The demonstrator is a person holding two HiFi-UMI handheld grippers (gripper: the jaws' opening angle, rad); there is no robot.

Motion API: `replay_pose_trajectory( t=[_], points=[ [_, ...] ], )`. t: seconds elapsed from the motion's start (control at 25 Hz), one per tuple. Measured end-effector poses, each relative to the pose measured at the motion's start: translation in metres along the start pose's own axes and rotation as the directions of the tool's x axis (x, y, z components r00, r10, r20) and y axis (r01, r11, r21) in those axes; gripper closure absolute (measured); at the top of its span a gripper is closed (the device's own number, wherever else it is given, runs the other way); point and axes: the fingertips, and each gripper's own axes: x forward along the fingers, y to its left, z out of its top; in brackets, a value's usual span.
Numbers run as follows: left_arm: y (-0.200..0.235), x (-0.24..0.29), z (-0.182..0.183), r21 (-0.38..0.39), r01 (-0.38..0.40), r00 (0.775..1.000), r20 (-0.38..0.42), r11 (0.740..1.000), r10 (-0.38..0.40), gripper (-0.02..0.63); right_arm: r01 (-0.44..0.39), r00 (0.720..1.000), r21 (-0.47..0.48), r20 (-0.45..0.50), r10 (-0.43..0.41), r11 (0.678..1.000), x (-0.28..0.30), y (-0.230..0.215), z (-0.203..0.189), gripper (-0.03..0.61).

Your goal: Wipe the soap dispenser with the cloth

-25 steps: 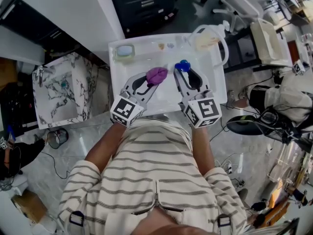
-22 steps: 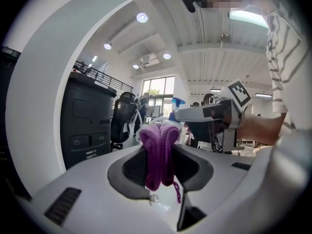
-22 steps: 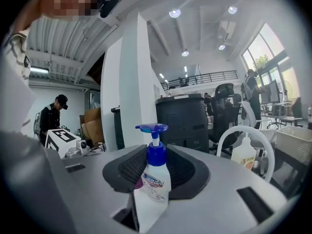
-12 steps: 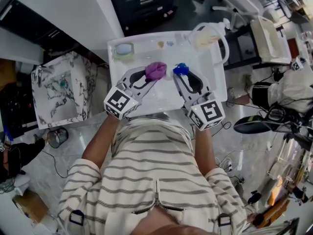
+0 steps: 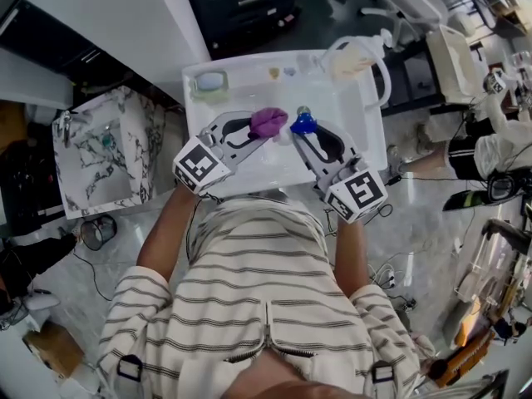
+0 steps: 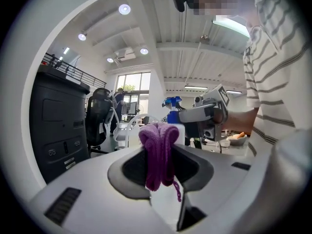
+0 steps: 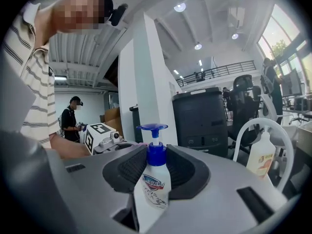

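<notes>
Standing at a white worktop (image 5: 359,123), a person in a striped shirt (image 5: 266,306) holds both tongs out over it, their tips angled toward each other near its middle. The right tongs (image 5: 304,133), with a marker cube (image 5: 357,194) at the near end, are clamped on the soap dispenser (image 7: 155,182): the white bottle stands upright between the two dark pads, which press its sides, and its blue pump head rises above them. The left tongs (image 5: 258,131), with a cube (image 5: 199,165) of their own, are clamped on the purple cloth (image 6: 158,155), which is bunched into a thick fold between the pads, with a loose thread hanging below. From above, the cloth sits just to the left of the blue pump head. In the left gripper view the bottle stands right behind the cloth. Whether cloth and bottle touch cannot be told. A second, pale bottle (image 5: 353,61) stands at the far right corner of the worktop, well apart from both tongs.
</notes>
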Motion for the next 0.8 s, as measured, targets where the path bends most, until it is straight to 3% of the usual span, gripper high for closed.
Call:
replay_pose_trajectory(
  t=[0.28, 0.8],
  points=[
    [-0.001, 0.001, -0.003, 0.003, 0.071, 0.997, 0.016, 0.997, -0.071, 0.495, -0.059, 0.998, 0.008, 0.007, 0.059, 0.998, 0.002, 0.012, 0.002, 0.443],
    [-0.018, 0.007, -0.005, -0.010, 0.244, 0.969, 0.029, 0.970, -0.244, 0.497, -0.199, 0.979, -0.005, 0.038, 0.199, 0.980, -0.005, 0.044, 0.011, 0.443]
  ],
)
